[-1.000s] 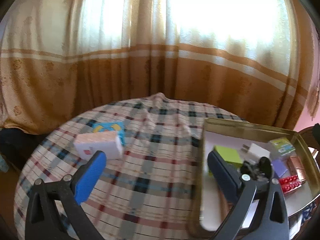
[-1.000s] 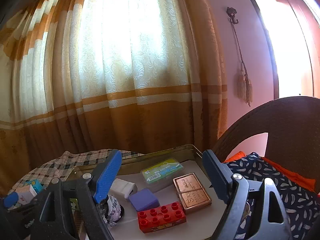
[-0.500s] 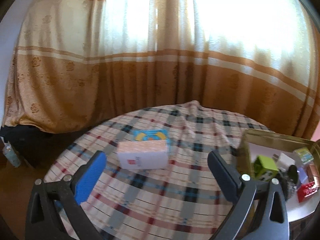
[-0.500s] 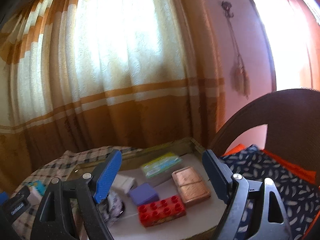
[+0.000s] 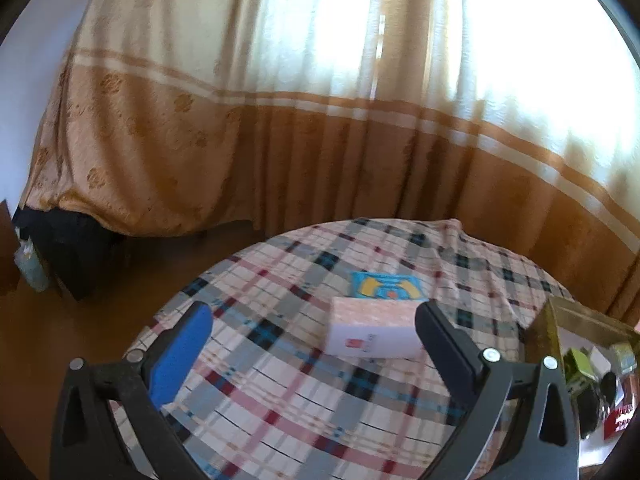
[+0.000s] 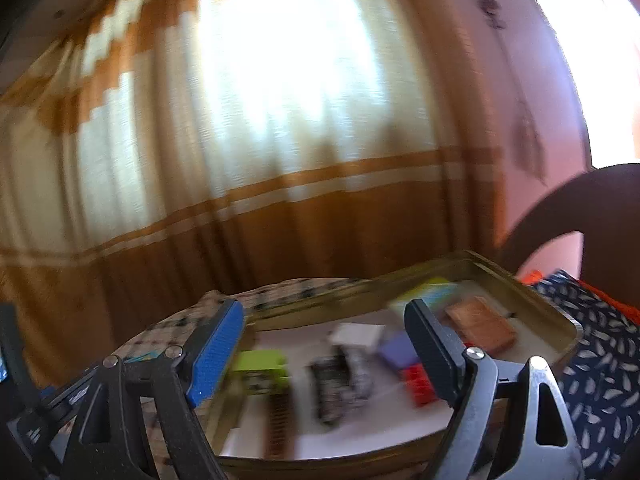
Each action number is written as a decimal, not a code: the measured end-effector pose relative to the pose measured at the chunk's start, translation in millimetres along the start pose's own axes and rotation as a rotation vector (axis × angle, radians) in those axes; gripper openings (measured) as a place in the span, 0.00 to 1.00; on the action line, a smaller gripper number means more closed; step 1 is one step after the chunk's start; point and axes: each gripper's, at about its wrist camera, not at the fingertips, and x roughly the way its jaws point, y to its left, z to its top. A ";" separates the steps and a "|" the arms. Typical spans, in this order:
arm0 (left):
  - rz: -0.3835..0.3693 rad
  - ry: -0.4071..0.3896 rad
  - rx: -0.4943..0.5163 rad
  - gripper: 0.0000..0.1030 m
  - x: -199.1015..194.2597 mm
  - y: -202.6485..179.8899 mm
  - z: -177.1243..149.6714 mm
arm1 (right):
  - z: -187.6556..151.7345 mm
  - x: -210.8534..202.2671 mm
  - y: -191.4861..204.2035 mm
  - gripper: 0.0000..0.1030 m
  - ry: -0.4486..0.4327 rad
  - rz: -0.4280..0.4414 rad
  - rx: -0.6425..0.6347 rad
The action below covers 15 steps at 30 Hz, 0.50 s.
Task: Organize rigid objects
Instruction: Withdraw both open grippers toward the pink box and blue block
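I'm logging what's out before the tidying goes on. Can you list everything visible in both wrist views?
white box: 1, white with pinkish top, on the tablecloth
blue card: 1, blue and yellow, flat behind the box
tablecloth: 1, plaid, over the table
tin tray: 1, gold, at the table's right
green block: 1, lime, in tray
purple block: 1, in tray
red brick: 1, in tray
copper tin: 1, in tray
curtain: cream and orange, behind
left gripper: open, empty
right gripper: open, empty
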 end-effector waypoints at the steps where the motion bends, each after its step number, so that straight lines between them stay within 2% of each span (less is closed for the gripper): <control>1: -0.002 0.009 -0.017 1.00 2.9 5.6 1.1 | -0.8 -0.1 9.2 0.82 -0.003 0.016 -0.015; 7: 0.025 0.036 -0.120 1.00 17.5 40.0 8.2 | -9.0 5.5 51.6 0.82 -0.006 0.090 -0.055; 11: 0.063 0.042 -0.129 1.00 27.4 50.7 15.0 | -14.5 14.0 75.9 0.82 0.018 0.140 -0.075; 15: 0.060 0.063 -0.139 0.99 33.3 53.9 15.2 | -19.2 24.7 99.0 0.82 0.032 0.177 -0.098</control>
